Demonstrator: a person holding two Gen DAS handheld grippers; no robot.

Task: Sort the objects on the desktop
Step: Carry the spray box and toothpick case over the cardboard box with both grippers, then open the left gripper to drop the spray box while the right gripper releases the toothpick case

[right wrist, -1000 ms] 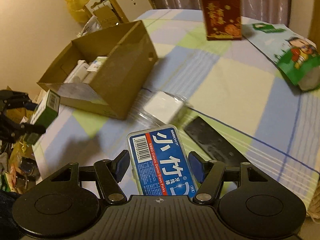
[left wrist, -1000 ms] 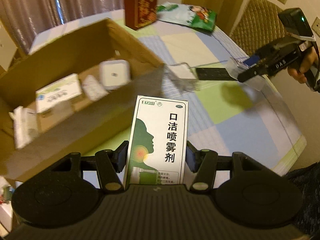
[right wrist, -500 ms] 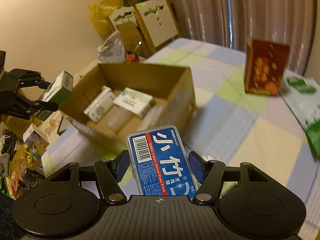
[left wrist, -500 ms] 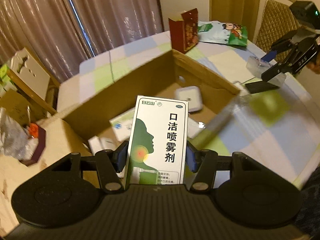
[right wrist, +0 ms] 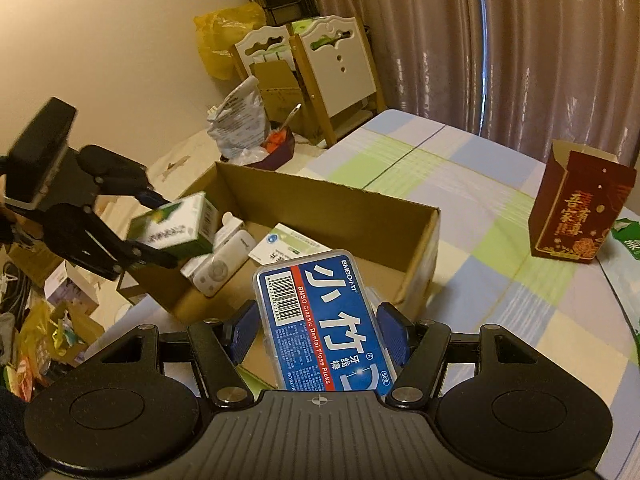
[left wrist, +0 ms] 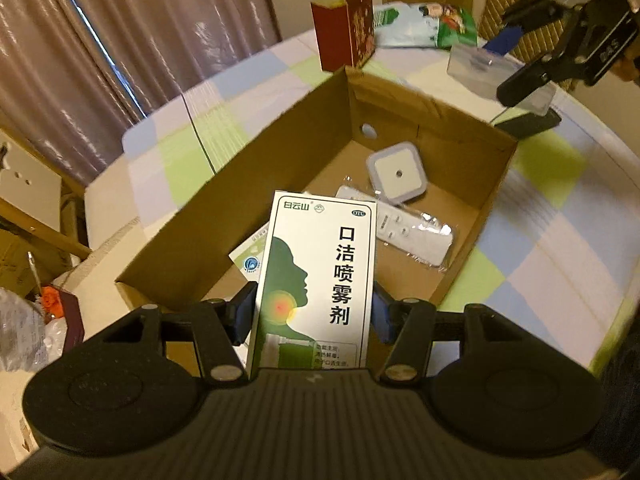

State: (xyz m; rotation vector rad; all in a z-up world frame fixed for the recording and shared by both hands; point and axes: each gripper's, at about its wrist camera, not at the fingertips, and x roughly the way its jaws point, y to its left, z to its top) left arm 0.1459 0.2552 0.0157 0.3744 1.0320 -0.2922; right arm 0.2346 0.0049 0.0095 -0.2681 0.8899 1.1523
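My left gripper [left wrist: 312, 312] is shut on a white and green spray box [left wrist: 316, 276], held above the near end of the open cardboard box [left wrist: 456, 120]. The same gripper [right wrist: 160, 232] and spray box [right wrist: 172, 224] show at the left of the right wrist view, over the cardboard box [right wrist: 340, 208]. My right gripper [right wrist: 320, 328] is shut on a blue dental floss pick case [right wrist: 320, 316] just above the cardboard box's near wall. In the left wrist view that case [left wrist: 488, 68] hangs beyond the box's far corner. Inside lie a white square device [left wrist: 396, 174], a wrapped white remote [left wrist: 404, 232] and a small carton.
A red gift box [left wrist: 344, 28] [right wrist: 580, 208] and a green snack bag [left wrist: 424, 24] stand on the checked tablecloth [right wrist: 500, 292] beyond the cardboard box. A black flat object [left wrist: 528, 124] lies by the box's far corner. Clutter, bags and white chairs [right wrist: 320, 64] fill the floor beside the table.
Both grippers have swung with their loads from over the tablecloth to above the cardboard box. The box's inside now fills the middle of both views.
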